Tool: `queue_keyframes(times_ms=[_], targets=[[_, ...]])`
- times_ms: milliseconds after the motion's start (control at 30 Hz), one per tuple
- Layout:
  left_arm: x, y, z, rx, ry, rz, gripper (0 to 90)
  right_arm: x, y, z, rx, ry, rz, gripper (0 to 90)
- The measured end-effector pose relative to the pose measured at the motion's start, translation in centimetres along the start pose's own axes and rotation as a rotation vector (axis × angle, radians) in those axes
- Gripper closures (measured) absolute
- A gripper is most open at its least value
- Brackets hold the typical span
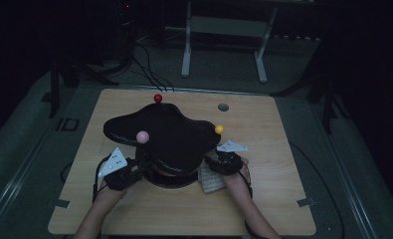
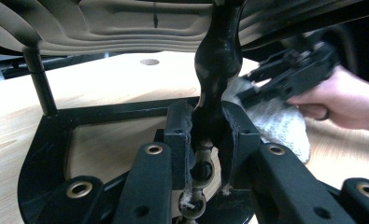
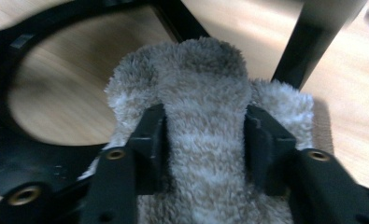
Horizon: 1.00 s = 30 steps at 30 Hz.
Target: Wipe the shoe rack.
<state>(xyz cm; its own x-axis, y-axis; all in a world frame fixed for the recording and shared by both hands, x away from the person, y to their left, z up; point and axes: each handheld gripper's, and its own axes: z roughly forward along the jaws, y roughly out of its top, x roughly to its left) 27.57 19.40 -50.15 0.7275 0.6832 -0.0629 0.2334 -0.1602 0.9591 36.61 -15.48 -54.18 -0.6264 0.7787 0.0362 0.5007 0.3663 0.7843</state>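
A black stand with a cloud-shaped top [image 1: 169, 132] sits on the wooden table [image 1: 263, 199]. It carries a red ball [image 1: 157, 98], a pink ball [image 1: 142, 136] and a yellow ball [image 1: 219, 129]. My left gripper [image 2: 209, 135] is shut on the stand's glossy black centre post [image 2: 217, 60], just above the ring-shaped base [image 2: 46, 140]. In the high view the left gripper [image 1: 134, 172] reaches under the top from the left. My right gripper [image 3: 203, 135] has a ridge of fluffy beige cloth [image 3: 203, 93] bunched between its pads, beside the base [image 3: 4, 144]. The cloth [image 1: 211, 181] lies at the stand's right.
A thin black leg [image 3: 320, 37] of the stand rises just beyond the cloth. Another leg [image 2: 39, 84] stands at the base's far left. A round hole [image 1: 223, 107] sits in the table behind the stand. Bare wood lies to the front and right.
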Motion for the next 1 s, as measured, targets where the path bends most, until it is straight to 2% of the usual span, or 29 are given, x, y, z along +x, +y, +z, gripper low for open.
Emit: queue_keyframes(times_ms=[33,67,100,300,500,667,800,933,1000], targets=[[0.0,0.0,0.0,-0.002,0.002,-0.003,74.2,-0.2,-0.3,0.6,0.012,0.016,0.019,48.3],[0.0,0.0,0.0,-0.002,0.002,-0.003,74.2,-0.4,-0.5,0.6,-0.004,0.029,0.043,49.0],[0.0,-0.1,0.0,-0.009,0.001,-0.011,74.2,-0.4,-0.6,0.5,-0.001,0.034,0.048,49.9],[-0.1,0.0,0.0,-0.001,0.002,-0.010,74.1,0.2,-0.9,0.0,0.020,0.068,0.032,56.7],[-0.1,0.0,0.0,0.002,0.008,-0.005,74.2,1.8,-1.3,-0.8,0.041,0.123,-0.014,62.0],[-0.1,0.0,0.0,-0.003,0.003,-0.011,74.1,2.5,-2.0,-1.2,0.029,0.152,-0.025,66.5],[-0.1,-0.1,0.1,-0.008,0.007,-0.007,74.0,3.7,-2.3,-1.6,0.031,0.159,-0.080,68.8],[-0.2,0.0,0.0,-0.003,0.015,-0.002,73.8,5.0,-2.3,-2.0,0.056,0.213,-0.131,70.2],[-0.2,0.0,0.0,0.000,0.017,0.001,73.8,5.3,-2.2,-2.5,0.051,0.219,-0.139,70.6]])
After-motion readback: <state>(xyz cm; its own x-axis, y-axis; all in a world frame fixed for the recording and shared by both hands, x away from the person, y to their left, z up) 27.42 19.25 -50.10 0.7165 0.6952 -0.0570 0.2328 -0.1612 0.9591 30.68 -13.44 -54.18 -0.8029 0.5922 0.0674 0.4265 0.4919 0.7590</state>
